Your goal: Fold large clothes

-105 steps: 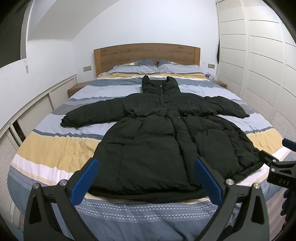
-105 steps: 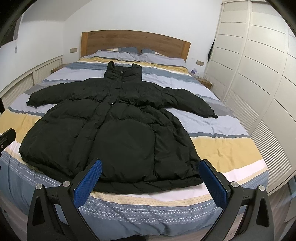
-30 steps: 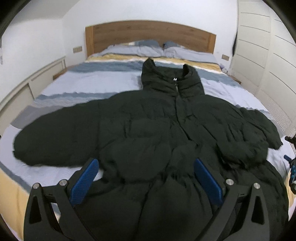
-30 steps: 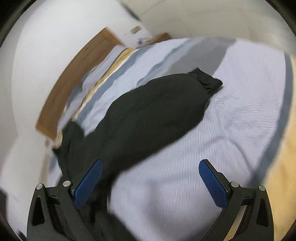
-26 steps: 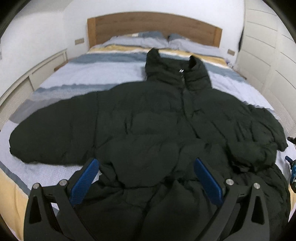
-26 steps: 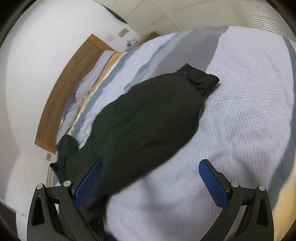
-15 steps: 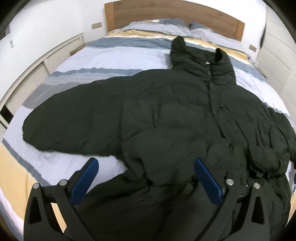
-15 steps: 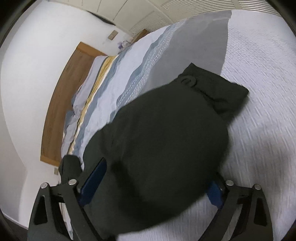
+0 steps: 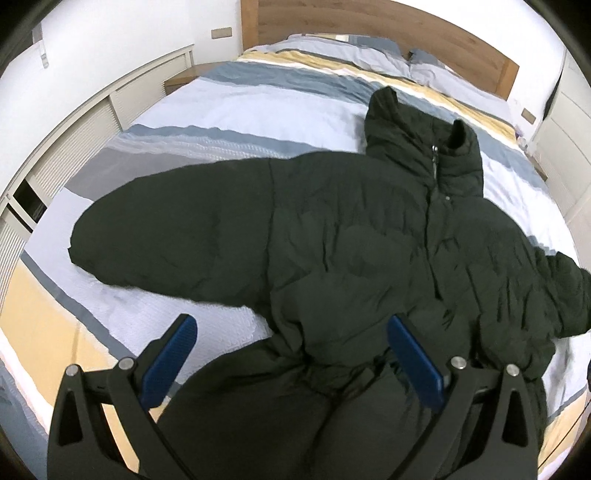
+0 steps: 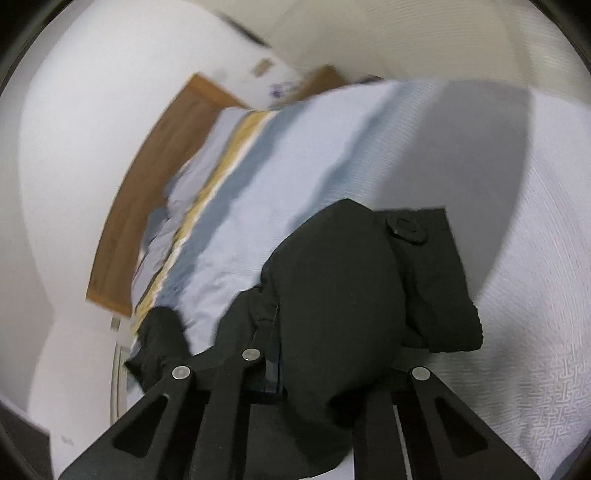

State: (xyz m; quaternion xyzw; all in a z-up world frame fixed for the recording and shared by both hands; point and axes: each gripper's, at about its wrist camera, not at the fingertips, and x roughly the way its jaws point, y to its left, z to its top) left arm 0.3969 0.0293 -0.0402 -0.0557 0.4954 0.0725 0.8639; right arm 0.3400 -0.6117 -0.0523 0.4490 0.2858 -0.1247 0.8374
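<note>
A black puffer jacket [image 9: 369,240] lies face up on the striped bed [image 9: 258,110], collar toward the headboard. Its left sleeve [image 9: 166,232] stretches out flat to the left. My left gripper [image 9: 291,354] is open, hovering just above the jacket's waist near the left armpit. In the right wrist view my right gripper [image 10: 332,369] is shut on the puffy right sleeve [image 10: 340,295] close to its cuff [image 10: 432,266], which has a round button; the pads are hidden by the fabric.
A wooden headboard [image 9: 388,26] and pillows [image 9: 332,44] are at the far end. White slatted cabinets [image 9: 74,140] run along the left wall, a bedside table [image 9: 184,77] stands beside them, and white wardrobe doors [image 9: 569,110] line the right.
My right gripper swung to the right sleeve and closed on it near the cuff. My left gripper moved forward and left over the jacket's waist, staying open.
</note>
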